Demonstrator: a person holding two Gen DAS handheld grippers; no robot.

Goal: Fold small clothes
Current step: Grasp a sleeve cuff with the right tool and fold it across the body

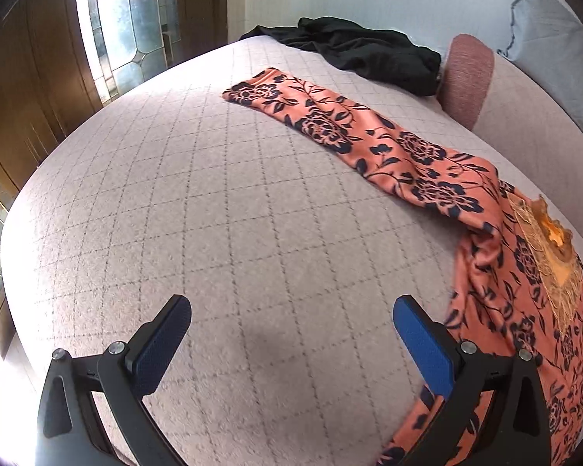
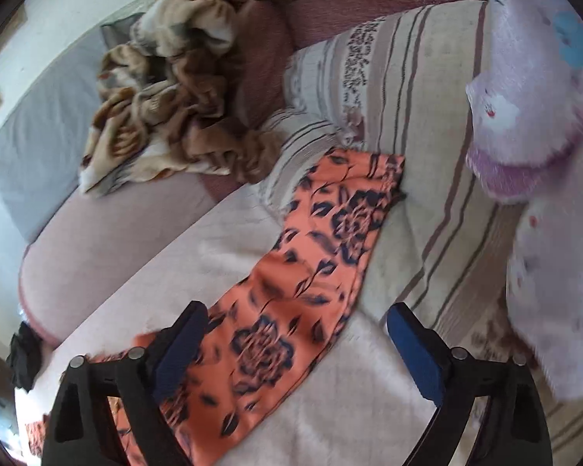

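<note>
Evidently early in the job: the orange floral garment [image 1: 439, 178] lies spread out on the quilted bed [image 1: 213, 213], not yet folded in any way the pictures show. In the left wrist view one long sleeve or leg of it stretches away across the quilt toward the far corner, flat and fairly smooth, while the body, with a gold embroidered neckline panel [image 1: 540, 256], is bunched and rumpled at the right edge of the view. In the right wrist view another long section of the same garment [image 2: 303, 272] runs up from the near edge onto a striped pillow [image 2: 388, 124], its end resting on the pillow's slope. Judgement: the piece is laid out but no fold is made; smoothing the body and all folds are left. A black garment [image 1: 361, 50] sits crumpled at the far end of the bed, untouched, possibly next in line. Left tool [image 1: 291, 326]: fingers wide apart, nothing between them, over bare quilt just left of the garment's body; its right-hand finger overlaps the cloth edge in the view, contact not clear. Right tool [image 2: 297, 334]: also spread wide, holding nothing, with the orange fabric between and below the fingers; the left-hand finger crosses the cloth in the view, but touching or hovering cannot be told, the view being blurred. A brown patterned blanket [image 2: 163, 89] and a lilac plush throw [image 2: 532, 108] lie off to the sides, not involved.
</note>
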